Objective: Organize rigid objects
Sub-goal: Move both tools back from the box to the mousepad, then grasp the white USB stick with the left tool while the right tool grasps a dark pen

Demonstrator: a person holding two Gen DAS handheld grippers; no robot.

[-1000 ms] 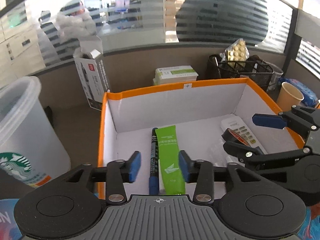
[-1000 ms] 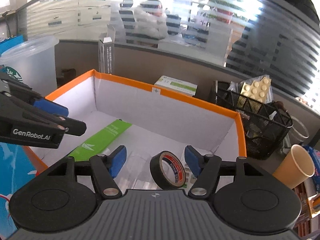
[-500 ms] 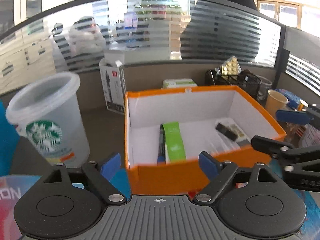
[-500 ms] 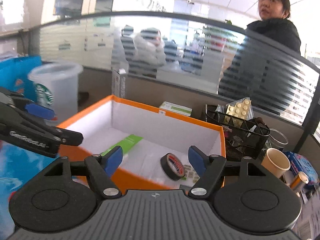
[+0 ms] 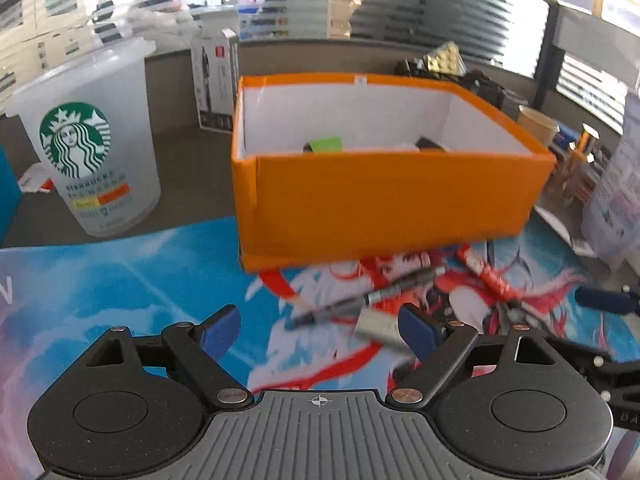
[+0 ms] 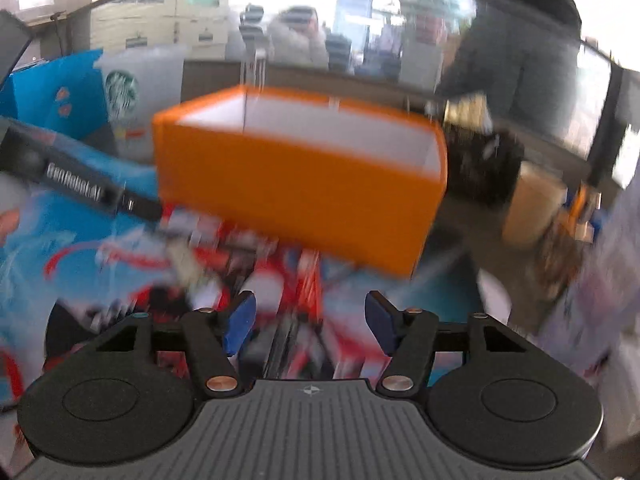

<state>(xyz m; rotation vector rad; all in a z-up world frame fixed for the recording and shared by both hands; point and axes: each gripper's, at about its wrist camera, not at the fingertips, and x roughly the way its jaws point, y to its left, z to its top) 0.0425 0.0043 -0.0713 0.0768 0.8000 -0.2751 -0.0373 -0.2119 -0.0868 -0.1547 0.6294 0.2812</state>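
Both tongs are seen empty. The left tongs (image 5: 320, 326) are spread wide low in the left wrist view, with nothing between the blue pads; only the corner of a small silver block (image 5: 378, 325) lies just beside the right-hand pad. The right tongs (image 6: 308, 318) are about half spread at lower centre of the right wrist view, and their jaws have just been closing; blurred red and dark items lie on the mat behind the gap, and no pinch on any of them can be made out.

Outward from the left tongs, a grey pen (image 5: 368, 298) and a red pen (image 5: 486, 276) lie on the printed blue mat (image 5: 120, 280) at centre and centre right. Beyond them the orange box (image 5: 384, 200) stands on the surface at mid frame, with a green tube (image 5: 326, 145) and a dark item visible over its front wall. A frosted cup (image 5: 96, 140) stands at left.

The step in hand is judged to be a reach for the loose items on the mat. Each pen should be approached across its shaft and pinched near its middle. The silver block should be centred in the gap before closing.
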